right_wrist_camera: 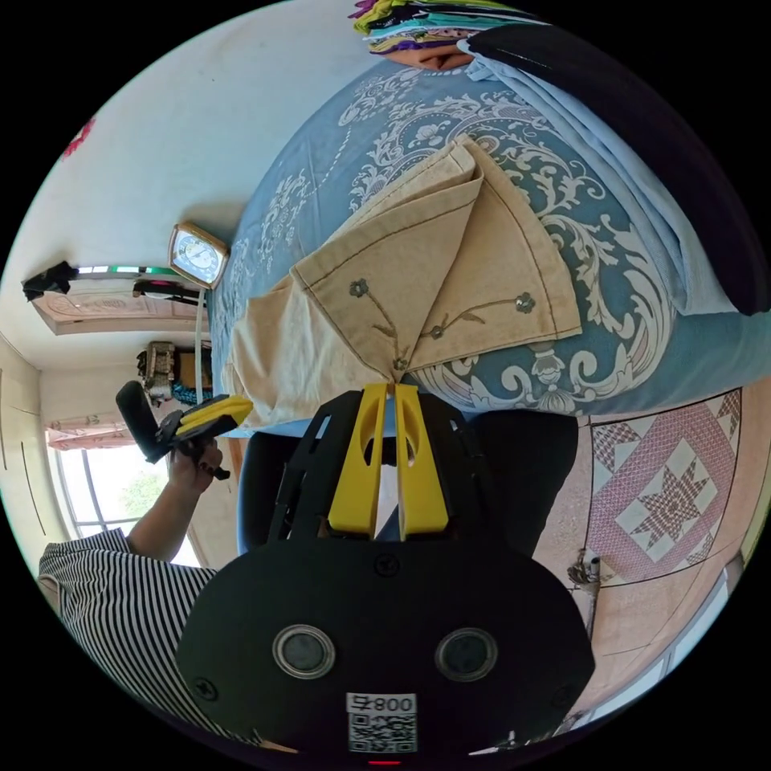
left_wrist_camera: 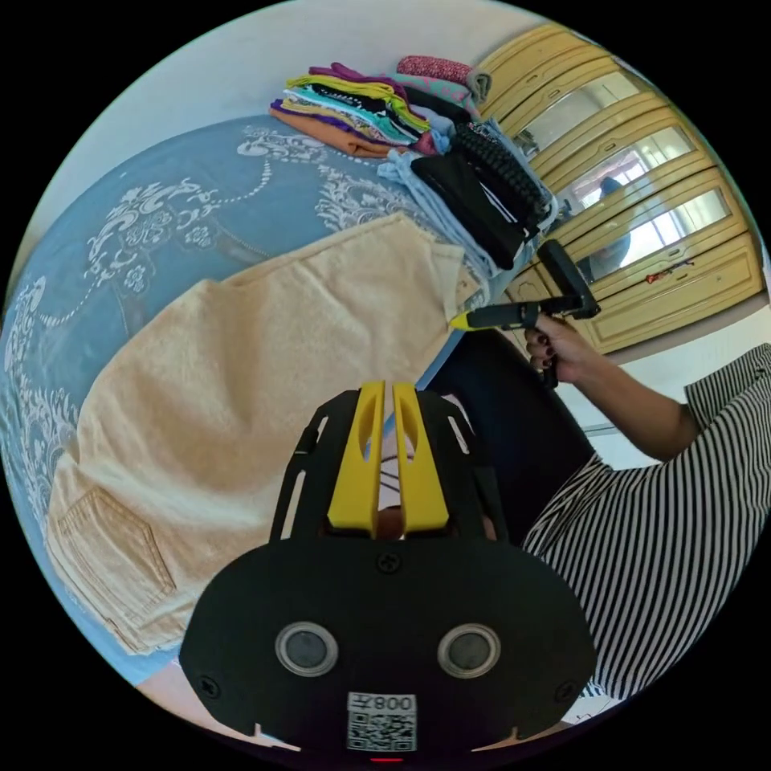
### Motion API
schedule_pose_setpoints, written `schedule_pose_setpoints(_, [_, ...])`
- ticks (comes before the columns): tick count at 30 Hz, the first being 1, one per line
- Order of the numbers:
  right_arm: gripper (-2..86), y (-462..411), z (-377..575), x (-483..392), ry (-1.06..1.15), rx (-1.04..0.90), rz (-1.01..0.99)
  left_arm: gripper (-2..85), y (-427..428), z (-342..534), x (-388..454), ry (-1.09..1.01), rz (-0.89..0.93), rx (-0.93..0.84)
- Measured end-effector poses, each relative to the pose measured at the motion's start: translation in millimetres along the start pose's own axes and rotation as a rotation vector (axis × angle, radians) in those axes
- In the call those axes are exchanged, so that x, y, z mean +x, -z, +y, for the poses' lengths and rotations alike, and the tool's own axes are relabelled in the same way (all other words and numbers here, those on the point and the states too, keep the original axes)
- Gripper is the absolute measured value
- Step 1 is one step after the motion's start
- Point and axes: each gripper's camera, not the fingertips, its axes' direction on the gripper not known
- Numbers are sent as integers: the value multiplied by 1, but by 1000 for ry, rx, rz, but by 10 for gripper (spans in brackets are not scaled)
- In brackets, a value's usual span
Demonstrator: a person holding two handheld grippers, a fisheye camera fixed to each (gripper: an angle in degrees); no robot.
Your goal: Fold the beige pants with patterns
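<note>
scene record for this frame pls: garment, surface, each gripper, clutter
garment: beige pants spread on the bed, back pocket facing up at the waist end, embroidered flowers at the hems
surface: blue bedspread with white ornament
left gripper: jaws closed at the near edge of the pants; whether they pinch cloth cannot be told
right gripper: jaws closed on the hem corner of the pants
clutter: stack of folded clothes at the far end of the bed; clock beside the bed
</note>
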Motion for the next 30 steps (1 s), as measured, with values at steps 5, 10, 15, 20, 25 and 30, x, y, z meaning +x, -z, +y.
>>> schedule_pose_setpoints(5, [32, 31, 14, 16, -1, 62, -19, 52, -48, -79, 10, -140, -40, -55])
schedule_pose_setpoints(10, [56, 66, 27, 43, -27, 153, -71, 61, -104, -160, 15, -225, -133, -133])
schedule_pose_setpoints(15, [62, 80, 27, 83, -116, 170, -170, 68, -149, -212, 13, -246, -185, -199])
schedule_pose_setpoints(20, [47, 84, 19, 112, -174, 126, -247, 61, -185, -238, 8, -269, -263, -273])
schedule_pose_setpoints(25, [25, 86, 7, 129, -183, 98, -294, 21, -188, -244, 0, -254, -225, -253])
schedule_pose_setpoints(30, [10, 92, 0, 140, -165, 104, -331, 7, -178, -249, 4, -270, -226, -215])
